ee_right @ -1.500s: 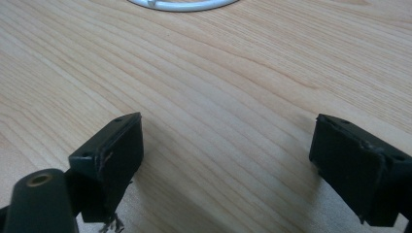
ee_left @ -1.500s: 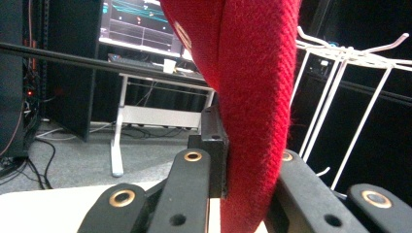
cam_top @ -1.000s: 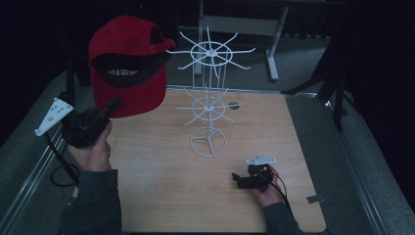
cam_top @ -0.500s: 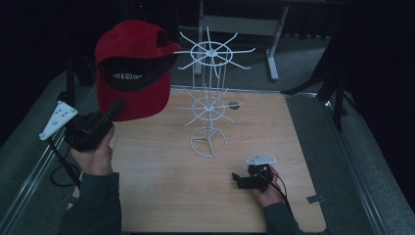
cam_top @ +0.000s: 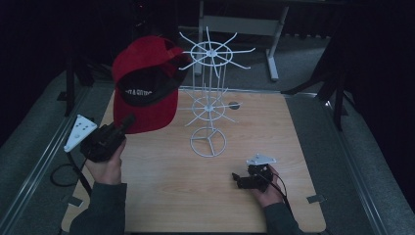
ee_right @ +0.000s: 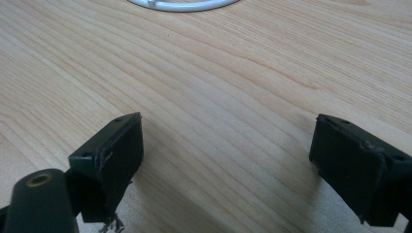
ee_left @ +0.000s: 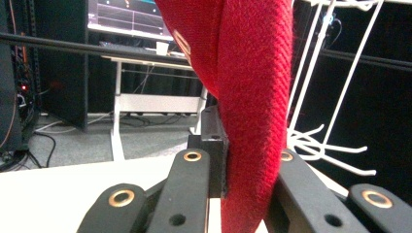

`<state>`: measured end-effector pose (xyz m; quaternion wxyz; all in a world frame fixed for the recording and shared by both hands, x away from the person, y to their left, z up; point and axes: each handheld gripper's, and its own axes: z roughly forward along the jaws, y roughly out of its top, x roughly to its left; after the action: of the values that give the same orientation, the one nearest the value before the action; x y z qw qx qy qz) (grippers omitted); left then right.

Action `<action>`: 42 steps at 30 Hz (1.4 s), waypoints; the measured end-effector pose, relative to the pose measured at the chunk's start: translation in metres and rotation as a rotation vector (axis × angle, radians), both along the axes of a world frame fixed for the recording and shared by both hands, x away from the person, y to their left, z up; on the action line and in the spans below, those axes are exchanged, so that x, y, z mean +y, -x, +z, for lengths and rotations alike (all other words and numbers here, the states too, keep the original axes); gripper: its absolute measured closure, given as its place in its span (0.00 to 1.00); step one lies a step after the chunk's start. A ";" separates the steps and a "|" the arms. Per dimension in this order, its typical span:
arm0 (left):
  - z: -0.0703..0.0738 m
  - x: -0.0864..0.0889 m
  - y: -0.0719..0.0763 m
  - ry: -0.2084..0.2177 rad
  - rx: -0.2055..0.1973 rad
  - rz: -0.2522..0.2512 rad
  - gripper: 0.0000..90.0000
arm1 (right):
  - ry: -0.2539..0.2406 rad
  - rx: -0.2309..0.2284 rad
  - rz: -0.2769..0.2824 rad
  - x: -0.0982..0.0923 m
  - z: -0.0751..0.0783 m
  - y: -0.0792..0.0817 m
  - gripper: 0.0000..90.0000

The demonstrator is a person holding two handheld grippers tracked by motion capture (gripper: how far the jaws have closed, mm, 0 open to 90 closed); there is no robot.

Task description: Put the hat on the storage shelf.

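Red fabric baseball cap (cam_top: 144, 85) hangs in the air, pinched by the left gripper (cam_top: 128, 120), at about nine o'clock from the white wire spinner rack (cam_top: 209, 98), not yet hooked on a prong. Right gripper (cam_top: 238, 179) rests wide open and empty on the wooden tabletop (cam_top: 166, 186).
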<state>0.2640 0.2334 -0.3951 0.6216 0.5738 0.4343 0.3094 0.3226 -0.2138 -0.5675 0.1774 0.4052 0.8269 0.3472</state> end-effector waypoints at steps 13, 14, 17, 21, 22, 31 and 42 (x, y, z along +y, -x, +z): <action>-0.028 0.000 -0.002 -0.026 0.051 0.000 0.93 | -0.001 -0.002 0.000 0.000 0.000 0.000 0.13; -0.029 0.001 -0.002 -0.027 0.054 -0.002 0.93 | -0.001 -0.002 0.000 0.000 0.000 0.000 0.13; -0.028 0.000 -0.001 -0.047 0.052 0.002 0.93 | -0.001 0.000 -0.001 0.000 0.000 0.000 0.13; -0.027 -0.001 0.000 -0.058 0.045 -0.009 0.87 | -0.002 -0.001 -0.001 0.000 0.000 0.000 0.13; -0.026 -0.001 0.000 -0.065 0.042 -0.007 0.83 | -0.001 -0.001 0.000 0.000 0.000 0.000 0.13; -0.019 0.003 0.000 -0.063 0.051 0.011 0.55 | 0.000 -0.001 0.000 0.000 0.000 0.000 0.13; -0.017 0.014 0.003 -0.031 0.048 0.034 0.44 | -0.001 -0.001 0.000 0.000 0.000 0.000 0.13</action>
<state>0.2609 0.2471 -0.4125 0.5966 0.5833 0.4538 0.3128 0.3226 -0.2137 -0.5676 0.1776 0.4052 0.8267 0.3477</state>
